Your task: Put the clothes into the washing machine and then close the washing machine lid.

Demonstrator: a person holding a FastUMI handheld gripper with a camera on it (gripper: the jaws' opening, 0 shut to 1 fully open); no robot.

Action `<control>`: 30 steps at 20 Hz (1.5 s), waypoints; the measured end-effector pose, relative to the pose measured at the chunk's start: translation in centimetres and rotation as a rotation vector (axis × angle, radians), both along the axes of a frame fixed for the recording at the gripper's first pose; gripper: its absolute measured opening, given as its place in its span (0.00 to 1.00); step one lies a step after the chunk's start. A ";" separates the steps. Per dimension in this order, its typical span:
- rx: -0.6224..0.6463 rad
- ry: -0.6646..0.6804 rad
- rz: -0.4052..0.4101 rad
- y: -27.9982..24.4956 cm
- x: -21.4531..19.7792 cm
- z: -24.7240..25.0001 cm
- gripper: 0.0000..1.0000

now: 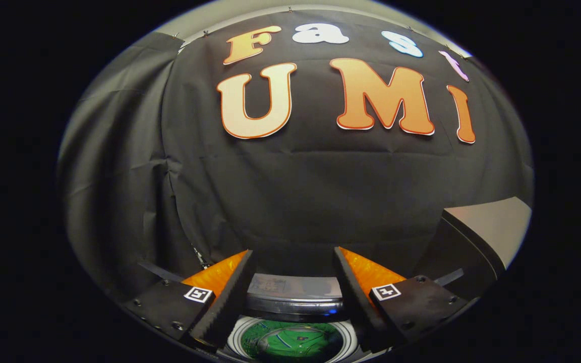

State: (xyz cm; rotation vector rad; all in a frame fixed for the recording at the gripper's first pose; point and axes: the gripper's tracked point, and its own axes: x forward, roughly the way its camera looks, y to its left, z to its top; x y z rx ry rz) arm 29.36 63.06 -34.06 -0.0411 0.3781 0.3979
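Now | my fingers (293, 262) spread wide, empty | green clothes (290, 342) in drum below | next: find and close lid

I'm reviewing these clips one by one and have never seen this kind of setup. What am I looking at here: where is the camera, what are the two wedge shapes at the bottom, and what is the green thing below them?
The camera rides on a handheld gripper that a person carries, and it looks forward along the tool's two fingers. Those are the wedge shapes; they stand apart with nothing between them, so the gripper is open and holds nothing. Behind them hangs the booth's black cloth wall. Below, between the fingers, you look down into the round opening of a top-loading washing machine. The green thing is a piece of clothing already lying inside the drum. The dark slanted panel beyond the right-hand finger may be the machine's raised lid, though I cannot tell for sure.
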 end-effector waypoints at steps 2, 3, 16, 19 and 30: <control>0.001 -0.019 0.005 -0.3 -0.9 -0.2 0.99; -0.003 -0.019 0.008 -0.3 -1.4 -0.4 0.99; -0.014 0.201 -0.030 -4.0 -5.7 -9.8 0.98; -0.033 0.100 0.050 -3.4 -5.5 -4.3 0.99; 0.113 -0.083 0.114 -12.1 -11.8 20.6 0.98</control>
